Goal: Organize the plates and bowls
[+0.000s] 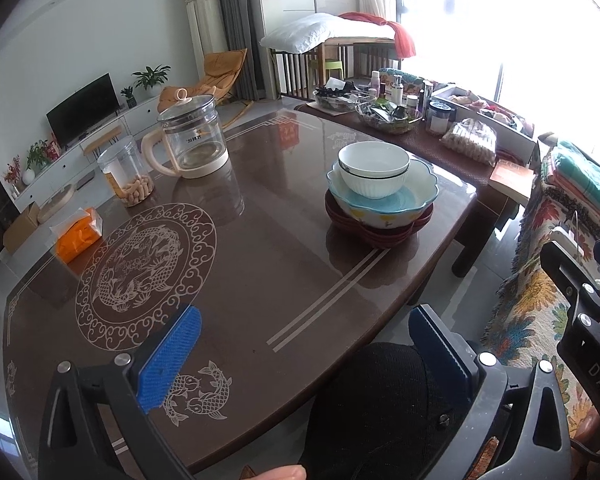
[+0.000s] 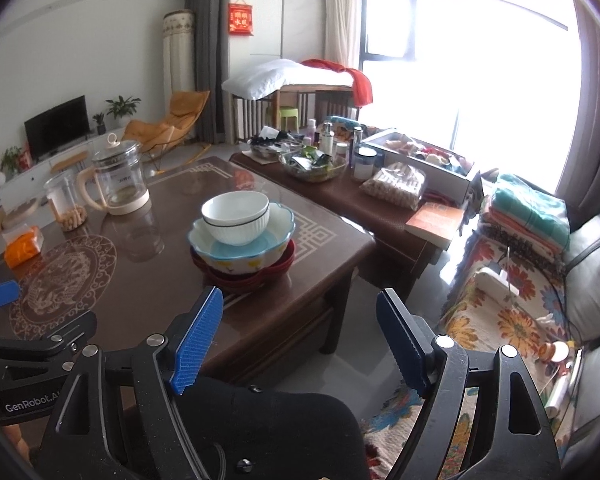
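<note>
The white bowl (image 1: 374,168) sits on top of a little pile. Under it is a wavy blue bowl (image 1: 382,196), and under that are dark red plates (image 1: 380,226). The pile stands on the brown table (image 1: 260,264), near the far right side. The bowls look hard and shiny, so I think they are slippery and would break if dropped. The white bowl looks light. I would pinch it by its rim, one finger inside and one outside, and lift straight up so the blue bowl does not slide. The whole pile would be heavy.

The left gripper (image 1: 306,354) is wide open and holds nothing. The right gripper (image 2: 300,344) is wide open too, and empty. Both are near the table's front edge, well apart from the pile.

Farther off stand a glass kettle (image 1: 192,140), a snack jar (image 1: 126,176) and an orange tissue pack (image 1: 78,236).
</note>
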Available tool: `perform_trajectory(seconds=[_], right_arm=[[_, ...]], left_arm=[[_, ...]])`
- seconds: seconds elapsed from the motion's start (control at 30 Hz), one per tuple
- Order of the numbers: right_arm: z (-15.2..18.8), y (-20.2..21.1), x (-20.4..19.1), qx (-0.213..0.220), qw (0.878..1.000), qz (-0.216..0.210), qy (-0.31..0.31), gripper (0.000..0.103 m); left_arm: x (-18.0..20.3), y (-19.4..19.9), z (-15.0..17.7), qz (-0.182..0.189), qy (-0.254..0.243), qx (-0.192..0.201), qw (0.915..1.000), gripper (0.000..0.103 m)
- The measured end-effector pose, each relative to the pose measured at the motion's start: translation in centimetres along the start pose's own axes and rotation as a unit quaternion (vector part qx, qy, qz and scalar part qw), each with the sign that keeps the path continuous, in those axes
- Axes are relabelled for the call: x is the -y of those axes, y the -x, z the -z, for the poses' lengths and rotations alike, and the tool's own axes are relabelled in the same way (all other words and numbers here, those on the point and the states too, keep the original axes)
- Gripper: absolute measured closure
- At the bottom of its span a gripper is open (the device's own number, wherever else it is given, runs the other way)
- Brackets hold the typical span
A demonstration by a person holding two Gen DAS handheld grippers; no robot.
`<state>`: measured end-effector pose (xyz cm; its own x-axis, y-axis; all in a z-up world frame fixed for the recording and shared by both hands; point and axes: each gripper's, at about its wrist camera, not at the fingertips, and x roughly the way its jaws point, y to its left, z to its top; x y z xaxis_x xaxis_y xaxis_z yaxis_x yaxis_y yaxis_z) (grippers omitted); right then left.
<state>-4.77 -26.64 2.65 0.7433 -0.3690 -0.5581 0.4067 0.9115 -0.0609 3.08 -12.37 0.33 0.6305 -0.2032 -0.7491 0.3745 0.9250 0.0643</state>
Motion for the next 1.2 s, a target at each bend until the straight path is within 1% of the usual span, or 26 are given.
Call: perform_trajectory(seconds=[0.23,0.33,0.4,0.5,0.6,0.73,0.9,1.07,1.2], right_arm=[[-0.1,0.4,0.7,0.017,1.000,-0.014,-0.020,0.021],[-0.1,0.5,0.6,0.021,0.999,-0.017,-0.019,0.021],[-0.1,0.5,0.4,0.021,0.999,-0.020,-0.016,0.021],[0.0,0.4,0.4,0.020,0.999,-0.021,-0.015,0.021],[0.0,0.3,0.5,0.018,1.000,-0.018,-0.016,0.021],[0.1,0.0,0.8,0.011,1.000,-0.015,-0.020,0.021],[0.1,-0.2,0.7,0.008,1.000,-0.011,-0.017,0.021],[0.2,-0.2,0.6,0.008,1.000,-0.012,-0.017,0.021],[0.1,-0.3,0.6,0.008,1.000,-0.011,-0.018,0.021]], left_arm=[[0.1,-0.2,0.0,-0.002,-0.001,0.000,1.0000,0.000],[0.3,-0.3,0.1,-0.004,-0.007,0.000,1.0000,0.000],[0.6,-0.5,0.3,-0.006,-0.013,-0.001,0.9999,0.000],[0.8,-0.6,0.4,-0.018,-0.021,0.000,0.9996,0.000],[0.8,-0.8,0.4,-0.017,-0.022,-0.001,0.9996,0.000],[1.1,-0.8,0.4,-0.030,-0.031,0.004,0.9990,0.000],[1.0,-1.0,0.3,-0.013,-0.025,-0.005,0.9996,0.000],[0.9,-0.7,0.0,-0.004,-0.023,-0.006,0.9997,0.000],[0.7,-0.8,-0.1,-0.005,-0.017,-0.008,0.9998,0.000]])
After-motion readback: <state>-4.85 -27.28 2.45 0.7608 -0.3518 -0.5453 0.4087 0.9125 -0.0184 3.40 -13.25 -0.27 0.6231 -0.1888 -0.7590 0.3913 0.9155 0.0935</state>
